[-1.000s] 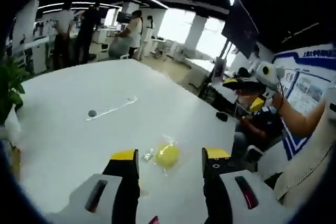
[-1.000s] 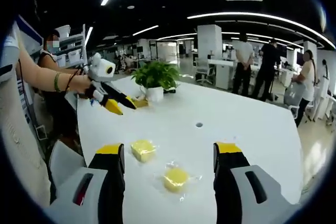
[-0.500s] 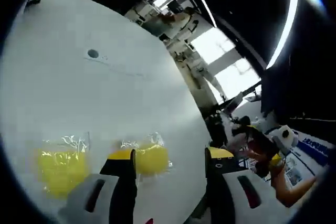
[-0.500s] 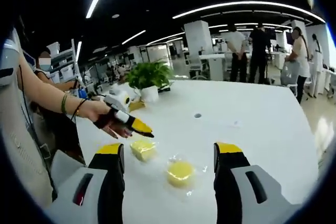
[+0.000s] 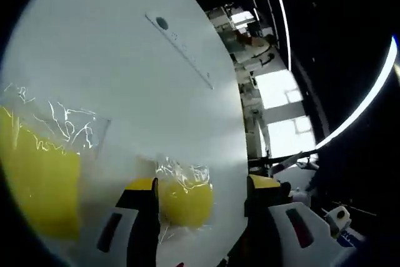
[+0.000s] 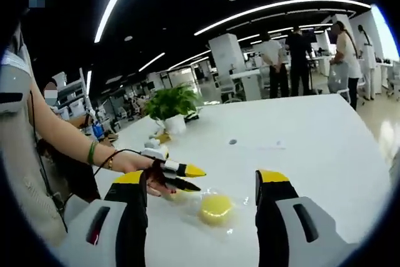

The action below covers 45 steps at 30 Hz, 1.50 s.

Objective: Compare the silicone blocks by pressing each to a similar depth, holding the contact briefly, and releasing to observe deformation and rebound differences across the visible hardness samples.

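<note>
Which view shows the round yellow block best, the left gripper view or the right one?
The right gripper view: the round block sits whole in its clear wrap on the table, beside the left gripper. In the left gripper view it is close, tilted and partly hidden by a jaw.

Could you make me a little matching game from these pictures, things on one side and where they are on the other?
Things:
1. round yellow block
2. potted plant
3. left gripper
4. people standing

Places:
A. at the table's far end
B. in clear wrap between the right gripper's jaws
C. tips beside the round block
D. beyond the table

Pairs: 1-B, 2-A, 3-C, 4-D
</note>
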Each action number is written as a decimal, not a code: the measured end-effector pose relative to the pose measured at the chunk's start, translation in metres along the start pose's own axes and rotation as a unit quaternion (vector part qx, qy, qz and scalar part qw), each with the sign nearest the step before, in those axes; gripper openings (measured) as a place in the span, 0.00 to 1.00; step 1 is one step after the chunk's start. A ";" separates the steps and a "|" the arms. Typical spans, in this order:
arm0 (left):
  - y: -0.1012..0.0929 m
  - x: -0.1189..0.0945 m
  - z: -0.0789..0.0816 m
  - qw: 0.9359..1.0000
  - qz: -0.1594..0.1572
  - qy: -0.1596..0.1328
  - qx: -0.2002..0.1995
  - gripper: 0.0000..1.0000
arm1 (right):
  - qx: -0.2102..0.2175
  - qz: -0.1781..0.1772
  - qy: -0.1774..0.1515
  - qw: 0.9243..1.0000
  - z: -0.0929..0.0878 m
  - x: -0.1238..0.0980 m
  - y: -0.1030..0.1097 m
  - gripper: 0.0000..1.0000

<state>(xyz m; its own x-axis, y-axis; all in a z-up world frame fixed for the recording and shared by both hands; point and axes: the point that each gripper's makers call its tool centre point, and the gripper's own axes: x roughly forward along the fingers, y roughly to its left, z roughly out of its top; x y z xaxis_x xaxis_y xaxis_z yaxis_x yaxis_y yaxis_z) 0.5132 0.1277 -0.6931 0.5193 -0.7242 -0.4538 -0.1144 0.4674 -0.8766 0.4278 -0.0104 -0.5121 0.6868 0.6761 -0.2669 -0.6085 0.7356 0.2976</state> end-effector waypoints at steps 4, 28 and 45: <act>0.008 0.003 0.004 1.000 0.004 0.000 -0.011 0.52 | 0.009 -0.007 -0.005 1.000 -0.002 -0.001 -0.010 0.64; 0.033 0.045 -0.009 0.999 0.013 0.009 -0.043 0.12 | 0.039 -0.016 0.013 0.999 -0.030 0.003 -0.030 0.61; 0.014 0.044 -0.011 0.997 0.040 0.011 0.070 0.00 | 0.043 -0.026 0.011 0.999 -0.036 -0.008 -0.019 0.59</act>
<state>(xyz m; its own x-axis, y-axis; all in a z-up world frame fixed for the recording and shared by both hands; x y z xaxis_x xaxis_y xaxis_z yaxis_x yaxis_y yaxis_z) 0.5253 0.0975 -0.7272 0.4942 -0.6922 -0.5259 -0.0346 0.5888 -0.8075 0.4199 -0.0278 -0.5486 0.7068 0.6385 -0.3044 -0.5356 0.7642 0.3594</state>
